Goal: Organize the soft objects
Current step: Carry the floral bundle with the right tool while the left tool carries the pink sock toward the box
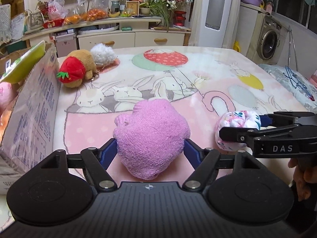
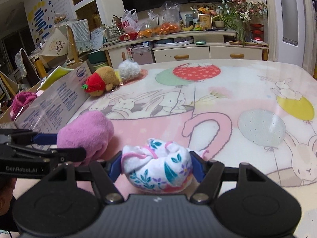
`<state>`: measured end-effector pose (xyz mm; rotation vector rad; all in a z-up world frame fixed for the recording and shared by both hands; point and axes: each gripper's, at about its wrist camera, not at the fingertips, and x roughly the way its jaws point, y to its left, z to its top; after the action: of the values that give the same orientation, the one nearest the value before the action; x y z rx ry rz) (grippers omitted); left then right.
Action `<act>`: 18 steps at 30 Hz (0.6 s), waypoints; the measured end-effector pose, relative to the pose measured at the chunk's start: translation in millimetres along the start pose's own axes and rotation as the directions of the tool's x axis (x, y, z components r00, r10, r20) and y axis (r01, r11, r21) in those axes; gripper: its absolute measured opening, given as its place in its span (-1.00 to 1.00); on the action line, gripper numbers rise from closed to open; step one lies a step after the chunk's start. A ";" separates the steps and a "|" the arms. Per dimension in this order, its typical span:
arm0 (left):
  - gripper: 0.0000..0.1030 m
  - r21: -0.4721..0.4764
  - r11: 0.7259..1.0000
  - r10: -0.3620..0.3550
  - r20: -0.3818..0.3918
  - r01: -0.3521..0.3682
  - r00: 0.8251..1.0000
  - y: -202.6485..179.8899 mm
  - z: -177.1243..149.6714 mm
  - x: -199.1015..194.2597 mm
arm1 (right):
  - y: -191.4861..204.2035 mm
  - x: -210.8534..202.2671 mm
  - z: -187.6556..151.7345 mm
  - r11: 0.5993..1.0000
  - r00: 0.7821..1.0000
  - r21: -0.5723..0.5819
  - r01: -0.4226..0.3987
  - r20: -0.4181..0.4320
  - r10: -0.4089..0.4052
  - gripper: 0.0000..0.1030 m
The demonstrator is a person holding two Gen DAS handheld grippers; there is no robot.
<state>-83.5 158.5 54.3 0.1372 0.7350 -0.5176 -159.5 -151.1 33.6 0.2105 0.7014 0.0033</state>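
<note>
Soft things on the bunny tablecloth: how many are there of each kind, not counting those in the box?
Rolled cloth bundles: 2 (pink knit bundle, floral bundle)
Plush toys: 2 (brown strawberry plush, white fluffy plush)
Total: 4

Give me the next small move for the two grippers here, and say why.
Probably close the left gripper on the purple knitted bundle: it sits between the blue pads, which look barely touching it, if at all. The right gripper already clamps the floral rolled cloth. With both gripped, they can go to the cardboard box at the left, which already holds soft things.
</note>
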 end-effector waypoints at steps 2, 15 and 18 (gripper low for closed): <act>0.94 0.026 0.999 0.027 0.019 -0.027 0.999 -3.6 -0.4 4.7 | 0.1 0.6 -0.3 1.000 1.000 0.004 0.005 0.001 -0.005 0.33; 0.78 0.115 0.991 0.071 0.032 -0.074 0.997 -18.9 3.8 38.0 | 2.4 6.9 -3.0 1.000 0.999 -0.003 0.029 -0.022 -0.030 0.33; 0.74 0.106 0.992 0.072 0.031 -0.074 0.997 -18.4 -1.1 33.4 | -0.2 7.8 -2.3 0.999 0.999 0.007 0.042 -0.022 -0.042 0.33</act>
<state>-72.5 129.5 32.2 0.2562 0.6732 -0.4884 -155.0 -150.3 26.8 0.2030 0.7275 -0.0373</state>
